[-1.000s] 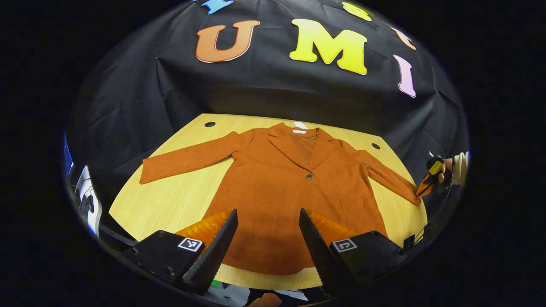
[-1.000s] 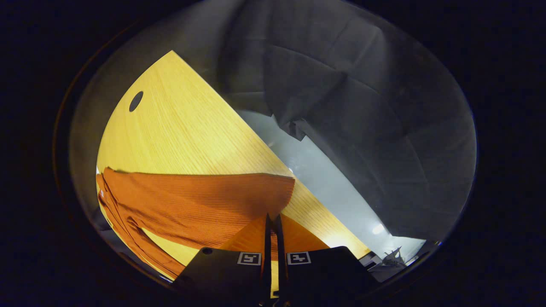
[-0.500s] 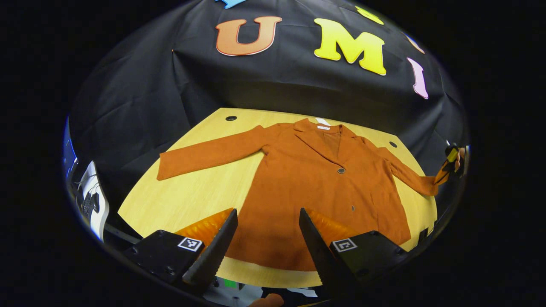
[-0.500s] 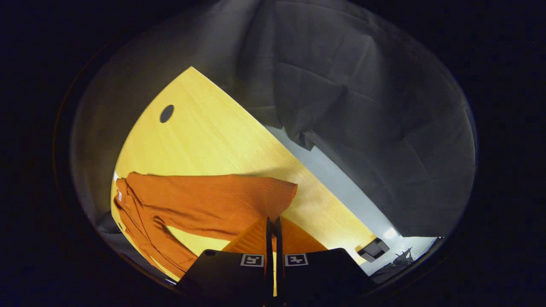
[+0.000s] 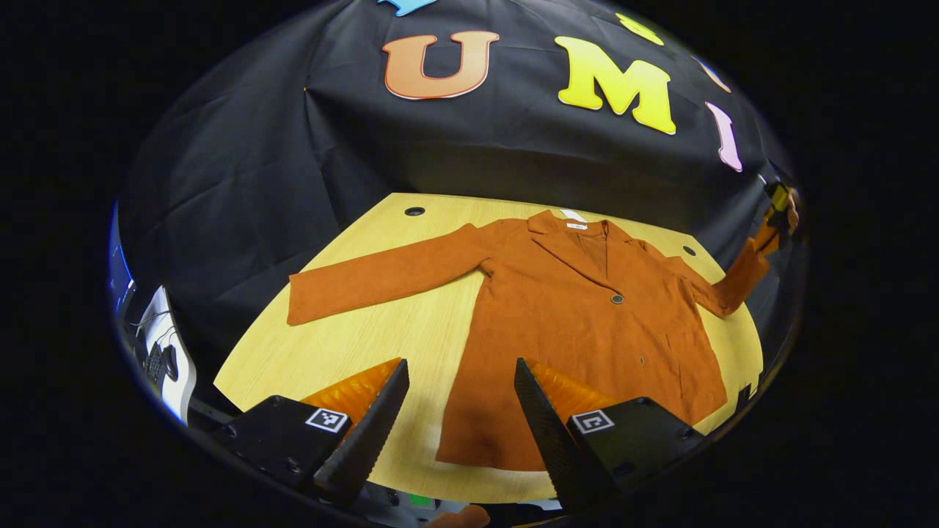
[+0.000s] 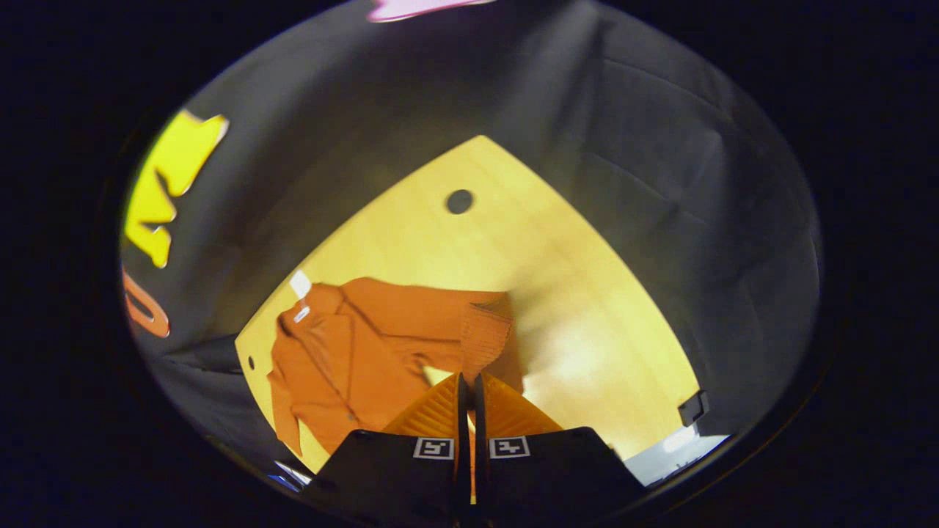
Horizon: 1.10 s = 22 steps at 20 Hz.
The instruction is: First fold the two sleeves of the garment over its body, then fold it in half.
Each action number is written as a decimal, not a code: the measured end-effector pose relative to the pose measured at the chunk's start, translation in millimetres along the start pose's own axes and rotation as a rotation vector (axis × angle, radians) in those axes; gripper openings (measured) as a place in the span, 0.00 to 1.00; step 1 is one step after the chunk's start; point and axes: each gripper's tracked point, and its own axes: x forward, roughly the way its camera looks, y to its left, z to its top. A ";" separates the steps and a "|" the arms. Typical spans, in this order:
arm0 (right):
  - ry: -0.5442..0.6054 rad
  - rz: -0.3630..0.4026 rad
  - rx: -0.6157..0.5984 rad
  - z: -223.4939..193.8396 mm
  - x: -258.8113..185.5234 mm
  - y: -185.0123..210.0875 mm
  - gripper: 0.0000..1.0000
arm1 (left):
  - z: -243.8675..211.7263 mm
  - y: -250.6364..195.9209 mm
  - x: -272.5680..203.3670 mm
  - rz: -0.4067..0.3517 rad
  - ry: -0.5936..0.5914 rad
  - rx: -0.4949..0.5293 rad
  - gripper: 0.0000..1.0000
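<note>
An orange jacket (image 5: 587,323) lies front up on the wooden table (image 5: 381,345), collar toward the wall. One sleeve (image 5: 381,275) stretches flat to the left. The other sleeve (image 5: 733,282) rises off the table at the far right, its cuff in my right gripper (image 5: 777,209), which a hand holds. In the right gripper view, my right gripper (image 6: 468,375) is shut on that cuff (image 6: 486,334), with the jacket's body (image 6: 337,367) below and to the left. My left gripper (image 5: 461,364) hovers open above the table's near edge, left of the jacket's hem, holding nothing.
The table has round cable holes (image 5: 414,211) (image 5: 689,251) (image 6: 460,201) near its far corners. A white device with cables (image 5: 165,359) sits off the table's left side. A small dark box (image 6: 692,408) sits at the table's edge. Black cloth walls close the back.
My right gripper has raised the cuff well off the table and swung round to face the jacket. My left gripper has drifted left, still open, so the jacket sits farther right in its view.
</note>
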 end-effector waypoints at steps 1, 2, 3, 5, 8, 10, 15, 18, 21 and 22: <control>0.002 0.020 -0.041 -4.2 0.0 33.1 0.03 | -2.1 5.2 0.0 0.001 0.004 -0.012 0.94; 0.010 0.042 -0.084 -11.7 2.0 69.1 0.02 | -6.7 10.7 0.7 0.005 0.010 -0.030 0.94; 0.019 0.060 -0.114 -19.8 4.9 99.2 0.03 | -10.6 17.1 -1.1 0.010 0.018 -0.047 0.94; 0.047 0.102 -0.190 -39.4 19.3 166.4 0.03 | -17.3 36.4 -4.5 0.036 0.025 -0.074 0.94; 0.097 0.137 -0.293 -77.7 42.9 248.3 0.03 | -23.7 62.6 -14.1 0.076 0.024 -0.050 0.94; 0.134 0.157 -0.343 -102.9 56.1 295.1 0.03 | -28.7 76.6 -18.1 0.089 0.031 -0.034 0.94; 0.212 0.168 -0.403 -149.4 95.6 363.9 0.03 | -37.7 104.7 -22.0 0.112 0.042 -0.054 0.94; 0.237 0.172 -0.416 -165.5 115.8 389.4 0.03 | -50.7 118.9 -25.3 0.136 0.071 -0.087 0.94; 0.280 0.175 -0.432 -188.3 140.1 409.1 0.02 | -61.6 124.7 -32.3 0.144 0.100 -0.102 0.94; 0.299 0.169 -0.441 -199.0 150.7 411.8 0.03 | -65.0 125.0 -34.3 0.138 0.107 -0.105 0.94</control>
